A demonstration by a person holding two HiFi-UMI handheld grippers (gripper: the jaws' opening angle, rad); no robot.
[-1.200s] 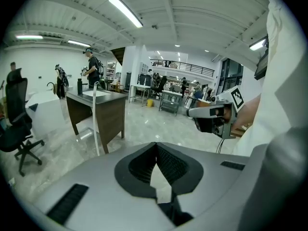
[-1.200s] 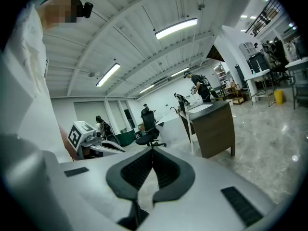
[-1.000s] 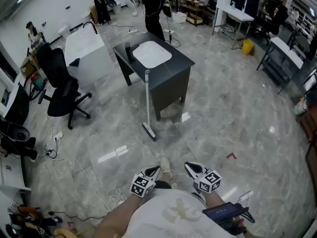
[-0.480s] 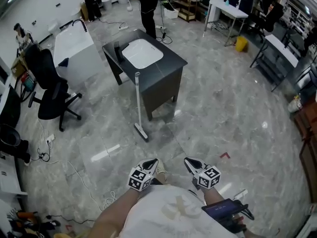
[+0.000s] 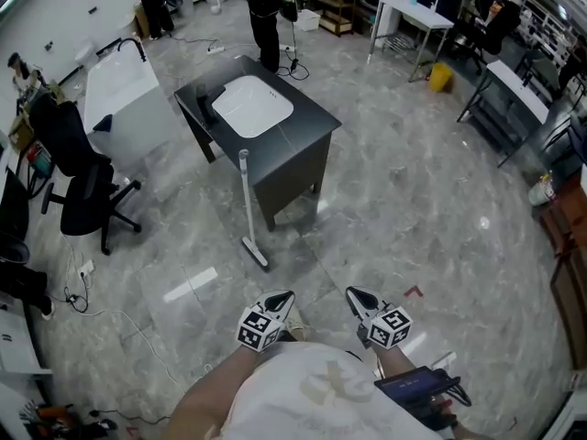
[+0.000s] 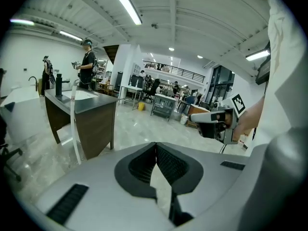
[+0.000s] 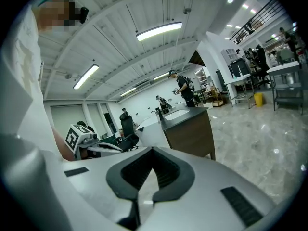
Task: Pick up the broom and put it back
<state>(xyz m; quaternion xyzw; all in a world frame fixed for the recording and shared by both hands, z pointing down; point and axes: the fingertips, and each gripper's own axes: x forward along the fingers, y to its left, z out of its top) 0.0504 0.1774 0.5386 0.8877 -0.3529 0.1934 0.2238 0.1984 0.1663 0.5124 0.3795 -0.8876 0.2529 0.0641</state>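
Note:
The broom has a white handle that leans against the front of a dark counter with a white sink. Its head rests on the grey floor. In the left gripper view the broom handle stands at the left, beside the counter. Both grippers are held low near my body, well short of the broom. My left gripper has its jaws together with nothing in them. Beside it, my right gripper is also shut and empty. Each gripper view shows the other gripper off to the side.
A black office chair and a white tub stand left of the counter. Cables trail over the floor at the left. A person stands behind the counter. Tables and a yellow bin are at the far right.
The counter and broom have slid leftward in the head view as I walk. Both grippers keep their place near my body and stay shut.

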